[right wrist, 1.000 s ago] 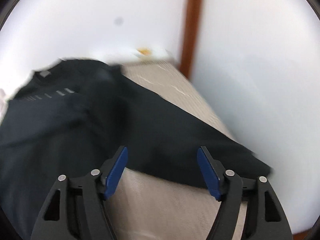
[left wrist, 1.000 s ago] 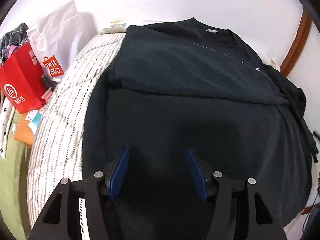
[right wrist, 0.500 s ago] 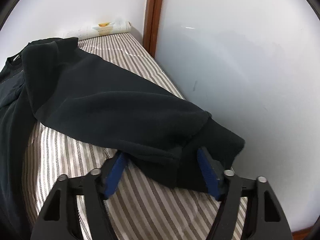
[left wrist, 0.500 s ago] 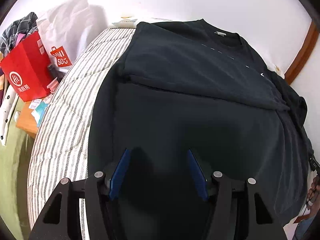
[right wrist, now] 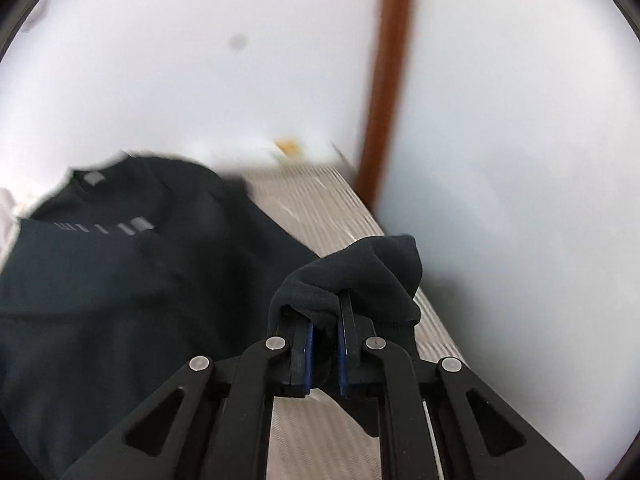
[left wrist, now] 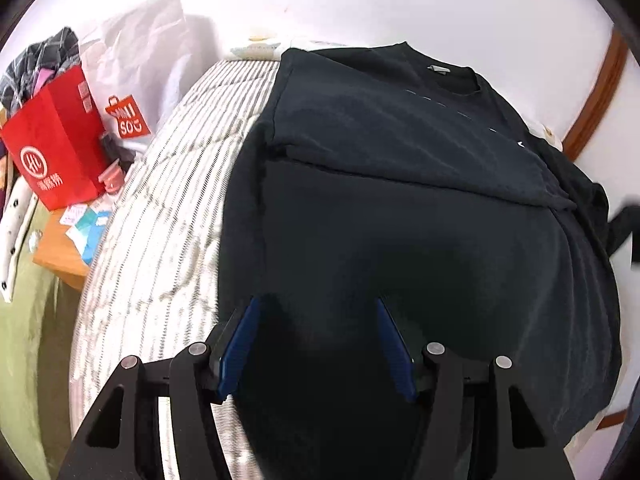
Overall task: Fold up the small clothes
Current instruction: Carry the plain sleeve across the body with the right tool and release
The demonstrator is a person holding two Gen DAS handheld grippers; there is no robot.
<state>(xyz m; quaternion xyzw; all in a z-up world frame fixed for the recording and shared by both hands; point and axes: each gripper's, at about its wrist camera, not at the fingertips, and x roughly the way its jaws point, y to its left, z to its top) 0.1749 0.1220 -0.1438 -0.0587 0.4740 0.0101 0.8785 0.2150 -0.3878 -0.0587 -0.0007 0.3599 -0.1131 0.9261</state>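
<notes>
Jaws of right gripper [right wrist: 324, 340] around sweatshirt [right wrist: 120, 280] cuff [right wrist: 360, 276]; clothes-stuffed red bag [left wrist: 56, 148]

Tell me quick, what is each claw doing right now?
Left gripper: open, holding nothing, above the black sweatshirt.
Right gripper: closed on the sweatshirt's sleeve cuff.

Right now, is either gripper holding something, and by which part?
The right gripper is shut on the cuff end of the black sweatshirt's sleeve. The left gripper is open and holds nothing.
</notes>
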